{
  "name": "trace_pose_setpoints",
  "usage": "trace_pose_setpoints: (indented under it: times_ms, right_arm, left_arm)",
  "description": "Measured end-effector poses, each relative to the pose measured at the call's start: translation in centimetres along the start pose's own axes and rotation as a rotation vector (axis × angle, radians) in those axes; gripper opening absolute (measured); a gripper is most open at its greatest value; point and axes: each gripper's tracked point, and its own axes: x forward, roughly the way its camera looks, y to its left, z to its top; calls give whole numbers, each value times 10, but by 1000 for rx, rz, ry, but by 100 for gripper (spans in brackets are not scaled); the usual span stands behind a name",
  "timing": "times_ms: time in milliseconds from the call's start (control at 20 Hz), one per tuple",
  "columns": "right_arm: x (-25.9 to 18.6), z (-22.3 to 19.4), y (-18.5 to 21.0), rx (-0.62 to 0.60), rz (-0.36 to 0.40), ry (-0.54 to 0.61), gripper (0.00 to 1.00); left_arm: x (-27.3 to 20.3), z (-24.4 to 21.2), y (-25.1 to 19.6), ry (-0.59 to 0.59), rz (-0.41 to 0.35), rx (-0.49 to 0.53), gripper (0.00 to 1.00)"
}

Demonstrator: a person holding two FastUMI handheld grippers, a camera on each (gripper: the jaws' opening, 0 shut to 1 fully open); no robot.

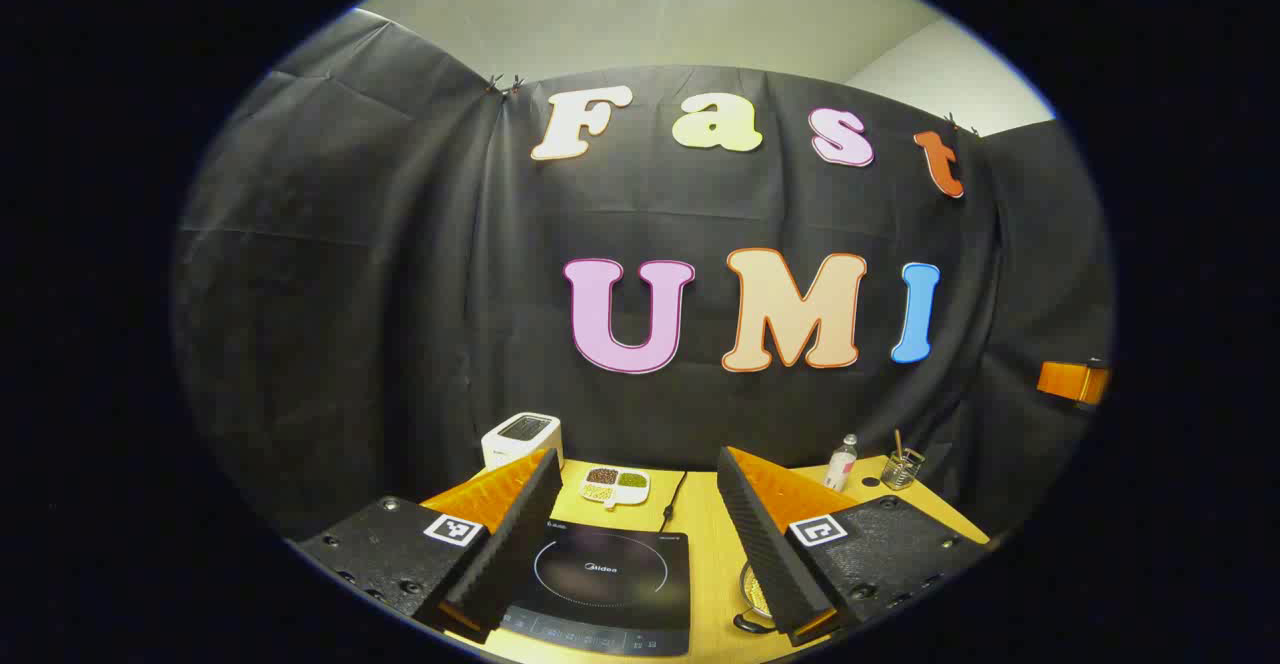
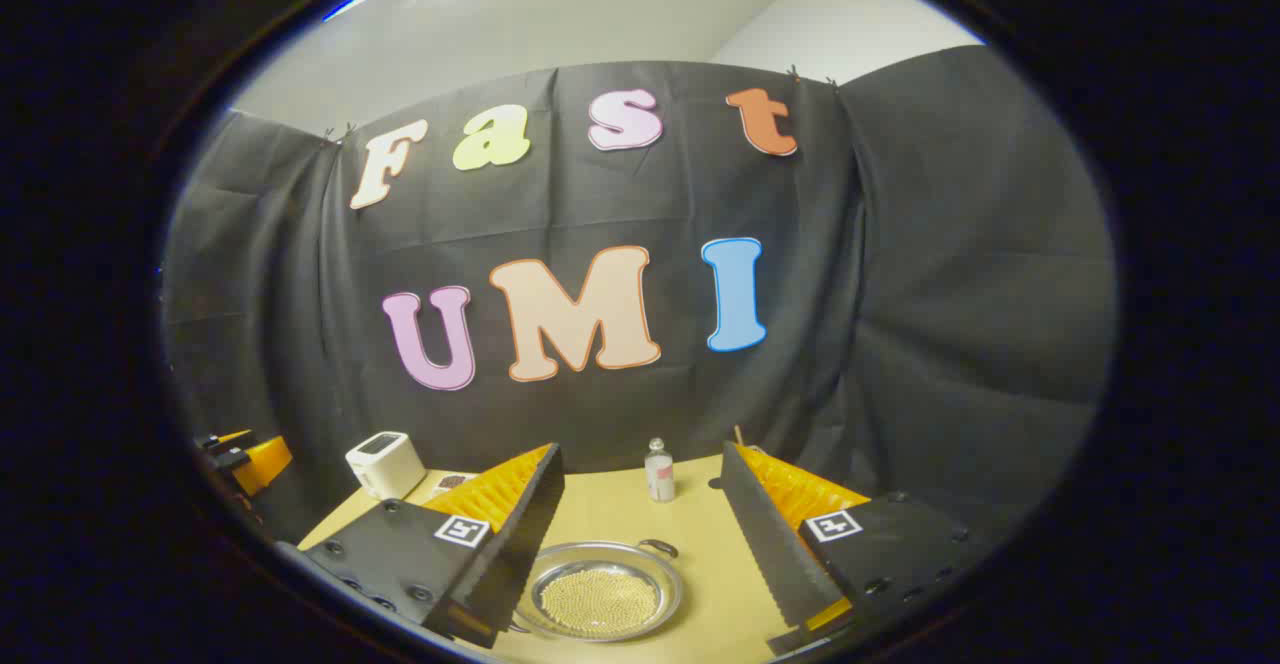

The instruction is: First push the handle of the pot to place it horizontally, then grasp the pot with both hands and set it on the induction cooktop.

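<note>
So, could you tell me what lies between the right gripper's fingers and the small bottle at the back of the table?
In the right gripper view, the pot sits between the open right gripper fingers; beyond it, bare table runs to the bottle.

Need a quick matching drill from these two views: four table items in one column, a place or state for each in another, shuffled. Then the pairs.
1. induction cooktop
2. pot
3. toaster
4. bottle

A. white, at the table's back corner
B. holds small pale grains
C. upright near the cloth wall
D. dark flat top, bare

Pairs: 1-D, 2-B, 3-A, 4-C
</note>
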Motion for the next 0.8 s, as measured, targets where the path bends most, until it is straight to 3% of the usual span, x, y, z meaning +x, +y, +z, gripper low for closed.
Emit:
trace_pose_setpoints:
  times_ms: [50,100,150,350,400,700,800]
  right_arm:
    - [2,-2,2,6,13,5,98]
    - [2,-2,3,7,20,8,93]
    - [2,-2,3,3,23,10,98]
    - [4,1,3,-16,30,10,98]
    - [2,0,3,-17,32,10,92]
    - [0,-6,1,-4,31,19,92]
    - [-1,-9,2,-2,32,25,92]
  left_arm:
    - [-1,1,0,-1,5,7,92]
    - [0,2,-1,0,4,11,92]
    - [0,2,-4,3,-1,10,96]
    - [4,2,-11,9,-13,16,92]
    - [5,2,-11,10,-11,22,92]
    - [2,-1,-13,21,-16,11,95]
    - [0,-3,-11,25,-11,9,92]
